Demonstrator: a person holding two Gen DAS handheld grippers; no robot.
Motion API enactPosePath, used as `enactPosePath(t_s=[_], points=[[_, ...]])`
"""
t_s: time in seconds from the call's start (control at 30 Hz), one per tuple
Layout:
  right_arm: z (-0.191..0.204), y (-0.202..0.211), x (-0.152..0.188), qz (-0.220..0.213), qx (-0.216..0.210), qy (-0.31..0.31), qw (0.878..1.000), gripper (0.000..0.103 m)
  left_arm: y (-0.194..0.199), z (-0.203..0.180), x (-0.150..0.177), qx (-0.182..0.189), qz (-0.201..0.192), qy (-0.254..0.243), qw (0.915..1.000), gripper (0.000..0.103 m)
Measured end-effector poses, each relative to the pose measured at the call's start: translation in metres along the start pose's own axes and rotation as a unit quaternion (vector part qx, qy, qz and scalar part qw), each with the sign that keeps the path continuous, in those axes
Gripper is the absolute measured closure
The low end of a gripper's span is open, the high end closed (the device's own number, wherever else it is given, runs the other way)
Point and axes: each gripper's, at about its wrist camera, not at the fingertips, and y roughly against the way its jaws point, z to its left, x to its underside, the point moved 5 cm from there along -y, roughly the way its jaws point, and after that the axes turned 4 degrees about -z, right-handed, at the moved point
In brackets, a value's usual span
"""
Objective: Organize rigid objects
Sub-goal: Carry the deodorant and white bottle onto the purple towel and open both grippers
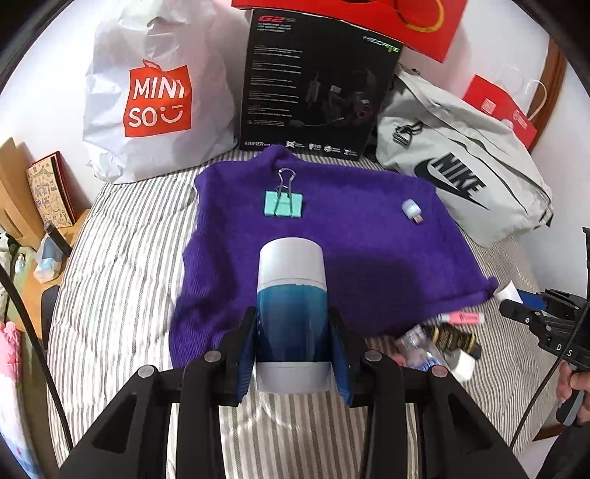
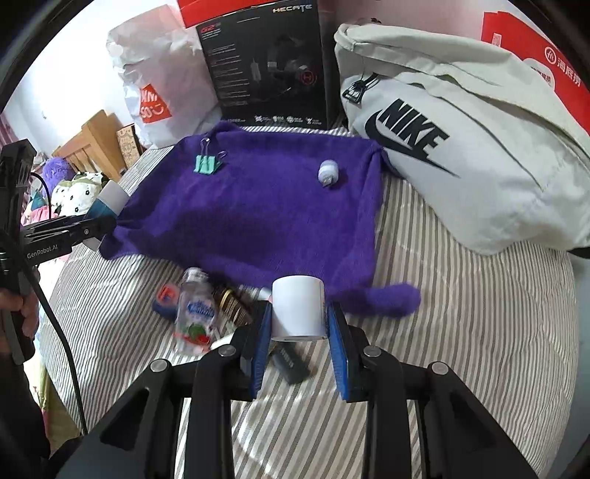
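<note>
The small clear plastic bottle (image 2: 194, 313) beside the purple knitted cloth (image 2: 258, 206) is blurred, its label unreadable; it partly hides a dark gold-printed item (image 2: 230, 304). The red cardboard box (image 1: 413, 22) is cut off at the top edge.

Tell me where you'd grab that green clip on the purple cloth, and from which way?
Probably by the flat mint body of the binder clip, coming from above with the fingers closing across its two short ends. It lies flat on the purple cloth, and its thin wire handles would likely slip or swing. Both grippers are full now, so one must unload first.
</note>
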Motion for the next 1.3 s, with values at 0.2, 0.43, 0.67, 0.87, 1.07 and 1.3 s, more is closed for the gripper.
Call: enactPosePath(t_s=[0.2, 0.43, 0.67, 0.87, 1.07, 1.3], points=[[-0.008, -0.017, -0.029, -0.001, 0.011, 0.0, 1.0, 0.073, -0.024, 0.007, -0.018, 0.001, 0.006, 0.002, 1.0, 0.069], [-0.013, -0.048, -0.054, 0.008, 0.015, 0.001, 1.0, 0.073, -0.049, 0.016, -0.033, 0.002, 0.016, 0.006, 0.9999, 0.069], [-0.017, -0.076, -0.066, 0.023, 0.013, 0.001, 1.0, 0.073, -0.069, 0.022, -0.045, 0.001, 0.027, 0.006, 0.9996, 0.069], [-0.02, -0.096, -0.073, 0.035, 0.017, 0.005, 0.999, 0.073, -0.083, 0.02, -0.053, 0.001, 0.035, 0.002, 0.9994, 0.069], [-0.022, -0.112, -0.079, 0.044, 0.018, 0.01, 0.999, 0.073, -0.094, 0.02, -0.052, -0.003, 0.043, -0.004, 0.9991, 0.069], [-0.022, -0.126, -0.086, 0.043, 0.021, 0.015, 0.999, 0.073, -0.104, 0.016, -0.053, -0.008, 0.048, -0.016, 0.9987, 0.069]])
